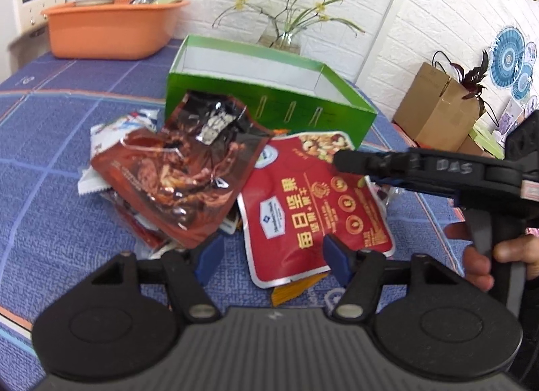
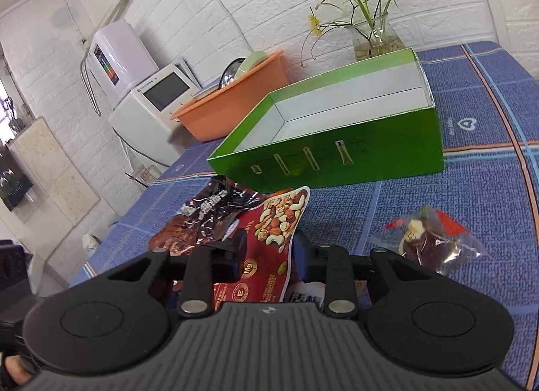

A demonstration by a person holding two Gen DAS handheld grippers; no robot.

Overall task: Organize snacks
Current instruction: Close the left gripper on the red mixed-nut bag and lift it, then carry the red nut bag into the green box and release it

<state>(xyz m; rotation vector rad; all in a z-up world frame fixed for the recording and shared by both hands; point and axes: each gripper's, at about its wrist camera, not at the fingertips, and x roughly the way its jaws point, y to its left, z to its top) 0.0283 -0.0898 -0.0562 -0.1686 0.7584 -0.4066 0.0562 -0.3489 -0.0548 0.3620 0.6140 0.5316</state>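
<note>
White brick walls are closing in the room on two sides, and the counter (image 2: 488,161) under its blue quilted cloth is filling most of the space before me, its far edge running along the wall and its left edge dropping off toward a pale appliance with a small screen (image 2: 165,91). Open blue cloth is lying to the right of the green box and in front of it, where only a small clear packet (image 2: 434,239) is sitting apart from the rest. The green box (image 2: 337,158) is standing open-topped near the middle of the counter, its white inside showing bare. Behind it to the left an orange basin (image 1: 111,30) is holding dishes, and a glass vase of yellow flowers (image 2: 374,40) is standing against the wall. The snacks are heaping just in front of the box: a crumpled brown-red packet (image 1: 178,172) is lying over white wrappers, and beside it a red nut pouch (image 1: 313,209) is overlapping the pile. The right tongs (image 2: 267,252) are closing on the red nut pouch, an edge pinched between the fingers. The left tongs (image 1: 273,256) are hovering spread wide over the near edge of the heap, holding nothing.
</note>
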